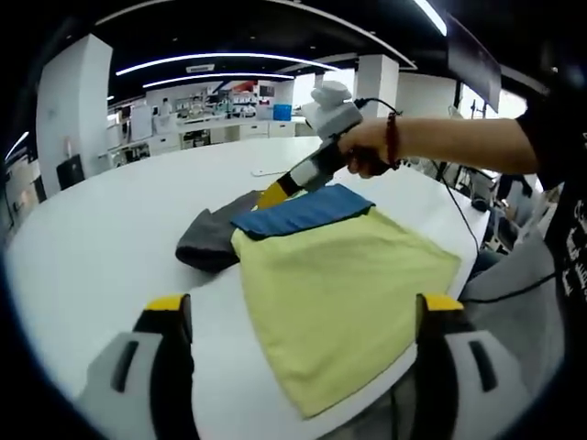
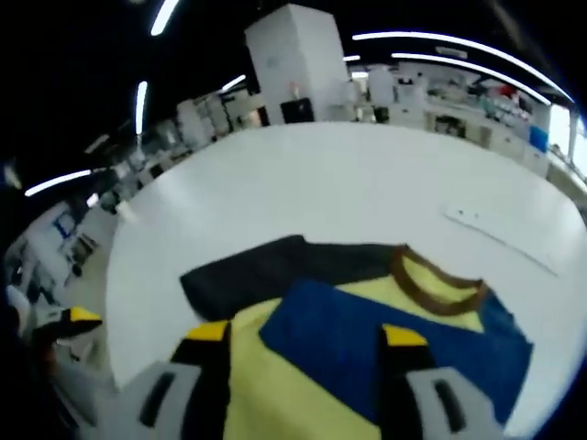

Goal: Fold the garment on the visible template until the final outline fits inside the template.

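Observation:
A yellow garment (image 1: 339, 293) lies on the white table (image 1: 110, 229), with a blue band (image 1: 303, 211) across its far end and a dark grey sleeve (image 1: 211, 240) spread to the left. In the right gripper view the yellow garment (image 2: 284, 394) shows a brown collar (image 2: 440, 286), a blue panel (image 2: 367, 348) and the dark sleeve (image 2: 266, 270). My left gripper (image 1: 303, 307) is open, its jaws set wide over the garment's near part. My right gripper (image 2: 306, 335) is open just above the blue panel. A hand holds the right gripper (image 1: 275, 194) at the garment's far edge.
A thin white strip (image 2: 500, 238) lies on the table beyond the garment; the same strip (image 1: 271, 171) shows far back in the left gripper view. The left gripper's yellow tip (image 2: 78, 316) shows at the table edge. A person's dark sleeve (image 1: 559, 119) is at the right.

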`<state>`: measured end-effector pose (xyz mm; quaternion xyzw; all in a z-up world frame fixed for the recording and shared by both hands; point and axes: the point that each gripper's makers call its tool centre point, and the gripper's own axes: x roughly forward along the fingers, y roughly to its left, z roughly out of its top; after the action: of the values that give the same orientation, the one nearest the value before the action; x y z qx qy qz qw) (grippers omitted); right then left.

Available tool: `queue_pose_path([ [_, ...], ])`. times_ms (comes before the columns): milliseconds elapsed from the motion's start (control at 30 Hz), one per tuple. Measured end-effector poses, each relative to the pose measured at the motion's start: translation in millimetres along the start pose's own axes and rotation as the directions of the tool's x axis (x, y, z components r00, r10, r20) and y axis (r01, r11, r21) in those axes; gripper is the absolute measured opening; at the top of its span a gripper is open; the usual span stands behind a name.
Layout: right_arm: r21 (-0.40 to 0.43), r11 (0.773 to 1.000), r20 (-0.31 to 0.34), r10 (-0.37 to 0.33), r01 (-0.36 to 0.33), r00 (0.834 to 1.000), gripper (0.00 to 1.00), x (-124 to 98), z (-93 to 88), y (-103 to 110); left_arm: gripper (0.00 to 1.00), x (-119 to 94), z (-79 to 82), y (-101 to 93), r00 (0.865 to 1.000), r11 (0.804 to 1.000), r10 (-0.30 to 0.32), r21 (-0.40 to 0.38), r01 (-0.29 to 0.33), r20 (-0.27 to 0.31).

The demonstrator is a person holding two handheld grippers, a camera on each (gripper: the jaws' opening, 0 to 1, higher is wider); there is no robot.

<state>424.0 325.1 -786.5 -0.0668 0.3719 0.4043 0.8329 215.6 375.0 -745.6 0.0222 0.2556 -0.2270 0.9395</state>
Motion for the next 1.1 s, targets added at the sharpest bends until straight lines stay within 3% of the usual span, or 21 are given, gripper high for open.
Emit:
queue_pose_path([
  [167, -0.029, 0.999, -0.003, -0.039, 0.039, 0.999, 0.76, -16, -12.7, -17, 0.99, 2, 1.3, -2.3, 1.0, 1.0, -0.003, 0.004, 0.003, -0.001],
  [467, -0.016, 0.996, 0.012, -0.089, 0.089, 0.996, 0.82, -37, -25.6, -54, 0.99, 4, 3.7, -4.4, 1.0, 1.0, -0.003, 0.013, 0.003, -0.012],
  [1100, 0.056, 0.983, 0.003, -0.175, 0.174, 0.985, 0.71, -102, -68.8, -114, 0.99, -2, 5.1, -0.3, 1.0, 1.0, 0.019, 0.012, -0.019, -0.013],
])
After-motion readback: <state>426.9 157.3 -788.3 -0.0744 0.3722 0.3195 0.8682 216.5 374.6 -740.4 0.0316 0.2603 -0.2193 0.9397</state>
